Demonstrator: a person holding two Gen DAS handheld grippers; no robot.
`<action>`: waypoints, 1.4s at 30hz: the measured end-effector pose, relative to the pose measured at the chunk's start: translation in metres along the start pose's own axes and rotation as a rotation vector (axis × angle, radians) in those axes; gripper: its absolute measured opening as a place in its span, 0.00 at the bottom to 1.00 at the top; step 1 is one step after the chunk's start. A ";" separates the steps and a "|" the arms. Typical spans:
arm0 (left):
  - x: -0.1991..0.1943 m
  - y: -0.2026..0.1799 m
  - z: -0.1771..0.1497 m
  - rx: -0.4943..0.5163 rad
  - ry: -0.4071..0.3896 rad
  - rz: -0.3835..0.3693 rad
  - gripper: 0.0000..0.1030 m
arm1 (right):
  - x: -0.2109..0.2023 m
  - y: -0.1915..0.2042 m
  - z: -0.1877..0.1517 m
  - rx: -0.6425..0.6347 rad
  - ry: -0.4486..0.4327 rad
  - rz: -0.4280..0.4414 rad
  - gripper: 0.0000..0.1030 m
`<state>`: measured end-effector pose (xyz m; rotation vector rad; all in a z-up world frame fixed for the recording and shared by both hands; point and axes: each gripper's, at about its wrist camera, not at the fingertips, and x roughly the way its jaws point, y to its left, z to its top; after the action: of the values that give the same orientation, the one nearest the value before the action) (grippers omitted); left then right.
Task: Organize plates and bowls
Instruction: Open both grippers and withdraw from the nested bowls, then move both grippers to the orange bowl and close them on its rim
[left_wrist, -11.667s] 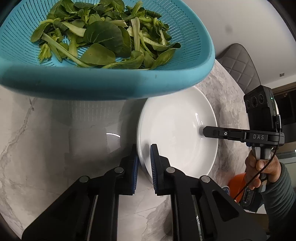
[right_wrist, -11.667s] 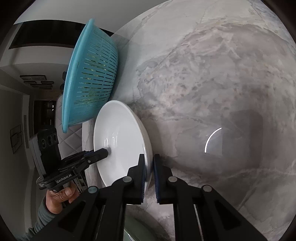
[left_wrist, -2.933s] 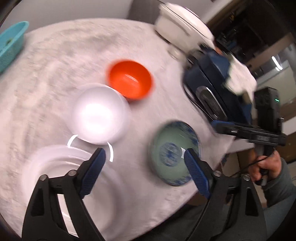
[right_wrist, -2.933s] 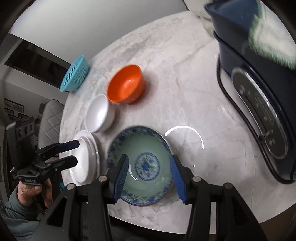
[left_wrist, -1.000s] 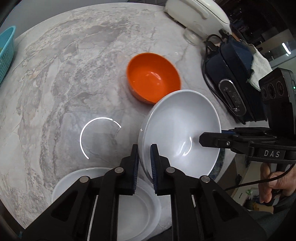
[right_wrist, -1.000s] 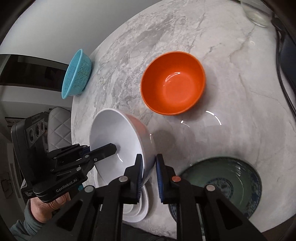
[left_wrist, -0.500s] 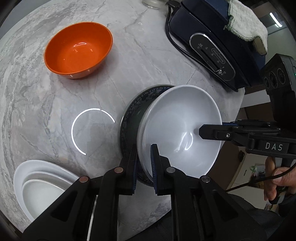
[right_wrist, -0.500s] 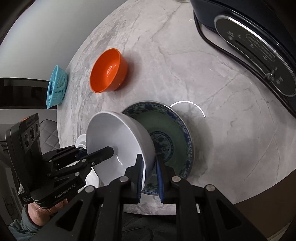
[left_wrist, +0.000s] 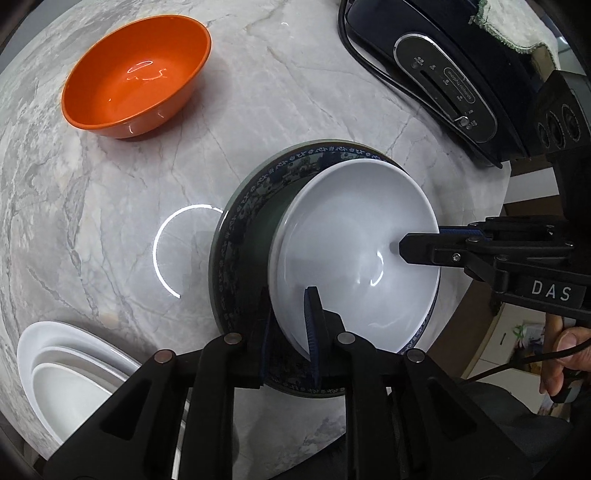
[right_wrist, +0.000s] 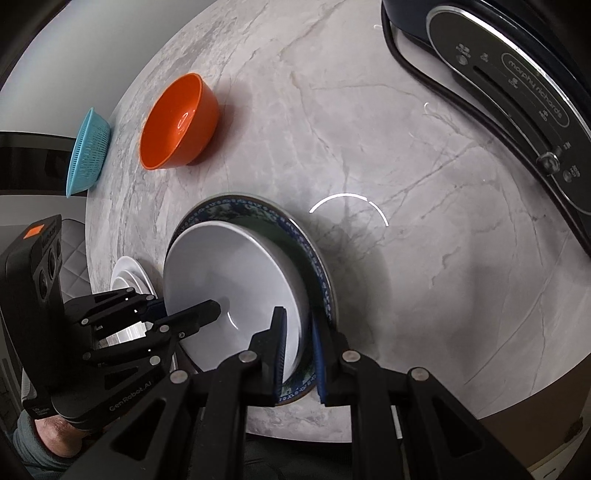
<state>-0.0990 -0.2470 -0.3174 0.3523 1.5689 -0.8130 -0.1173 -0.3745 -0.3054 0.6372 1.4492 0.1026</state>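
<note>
The white bowl (left_wrist: 354, 240) (right_wrist: 229, 266) rests tilted inside the blue-patterned green plate (left_wrist: 243, 221) (right_wrist: 295, 225) near the table's front edge. My left gripper (left_wrist: 288, 314) (right_wrist: 184, 308) straddles the bowl's near rim, its jaws starting to open while the pads still touch the wall. My right gripper (right_wrist: 297, 332) (left_wrist: 421, 242) is shut on the opposite rim, one finger inside the bowl. An orange bowl (left_wrist: 136, 70) (right_wrist: 177, 122) stands farther back. Nested white plates (left_wrist: 66, 369) (right_wrist: 129, 275) lie to the left.
A dark appliance (left_wrist: 461, 74) (right_wrist: 517, 92) with a cord and a cloth on top fills the right side. A teal colander (right_wrist: 88, 147) sits at the far table edge. The person's hand (left_wrist: 561, 354) holds the right gripper's handle past the marble table's edge.
Both grippers carried the white bowl from above the white plates across to the patterned plate and lowered it in. The left jaws have widened slightly.
</note>
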 end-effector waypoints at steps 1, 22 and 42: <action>-0.001 0.000 0.001 -0.002 -0.001 -0.002 0.17 | 0.000 0.001 0.000 -0.006 -0.001 -0.005 0.15; -0.119 0.069 -0.007 -0.140 -0.237 -0.182 0.86 | -0.056 0.029 0.001 -0.084 -0.112 0.059 0.48; -0.063 0.202 0.093 -0.306 -0.149 -0.064 0.95 | 0.023 0.071 0.177 -0.135 -0.043 0.161 0.65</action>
<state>0.1118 -0.1528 -0.3146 0.0190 1.5416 -0.6202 0.0739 -0.3657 -0.2949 0.6409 1.3362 0.3083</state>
